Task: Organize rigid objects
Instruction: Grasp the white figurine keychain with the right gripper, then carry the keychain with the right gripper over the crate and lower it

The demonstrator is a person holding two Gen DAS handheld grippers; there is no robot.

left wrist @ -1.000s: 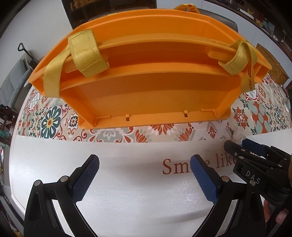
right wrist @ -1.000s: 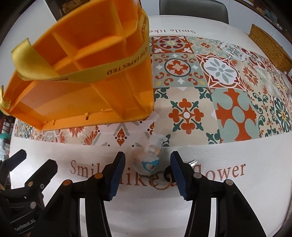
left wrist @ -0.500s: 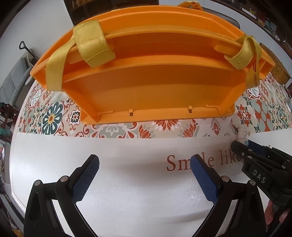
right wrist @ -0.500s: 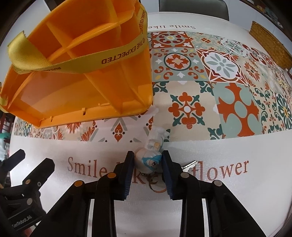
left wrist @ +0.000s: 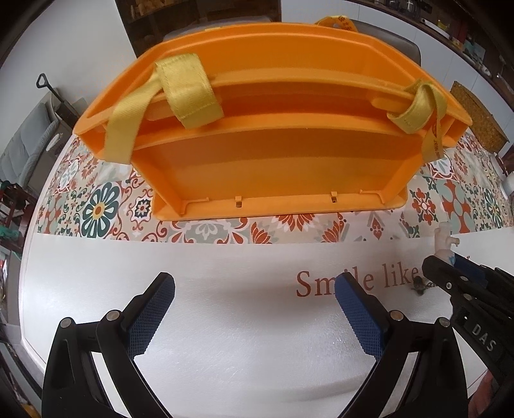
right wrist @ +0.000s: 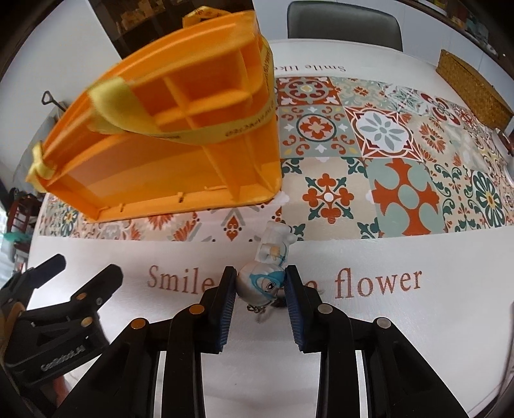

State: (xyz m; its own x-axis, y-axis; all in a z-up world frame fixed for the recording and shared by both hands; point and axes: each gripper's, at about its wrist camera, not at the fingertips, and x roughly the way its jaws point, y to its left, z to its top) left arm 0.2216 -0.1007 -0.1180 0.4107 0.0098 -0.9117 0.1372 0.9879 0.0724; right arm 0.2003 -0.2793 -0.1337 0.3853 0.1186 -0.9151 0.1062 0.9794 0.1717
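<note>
A small white figurine keychain [right wrist: 266,273] with a blue-marked round head is clamped between the blue pads of my right gripper [right wrist: 261,283], which is shut on it just above the white table. Its chain dangles below the head. In the left wrist view the figurine [left wrist: 445,244] and the right gripper [left wrist: 449,270] show at the right edge. An orange divided organizer box [left wrist: 270,167] with yellow straps stands on the patterned mat; in the right wrist view the box [right wrist: 180,160] lies up and left of the figurine. My left gripper [left wrist: 255,308] is open over bare table, nothing between its fingers.
A tile-patterned mat [right wrist: 401,160] covers the table's middle; red lettering [right wrist: 376,283] runs along the white front strip. A woven basket [right wrist: 475,90] sits at the far right. A grey chair [right wrist: 343,22] stands behind the table. Shelving and a sofa lie beyond the table's left side.
My right gripper closed on the figurine's head and has lifted it slightly off the table. The left gripper stayed open and nearly still.
</note>
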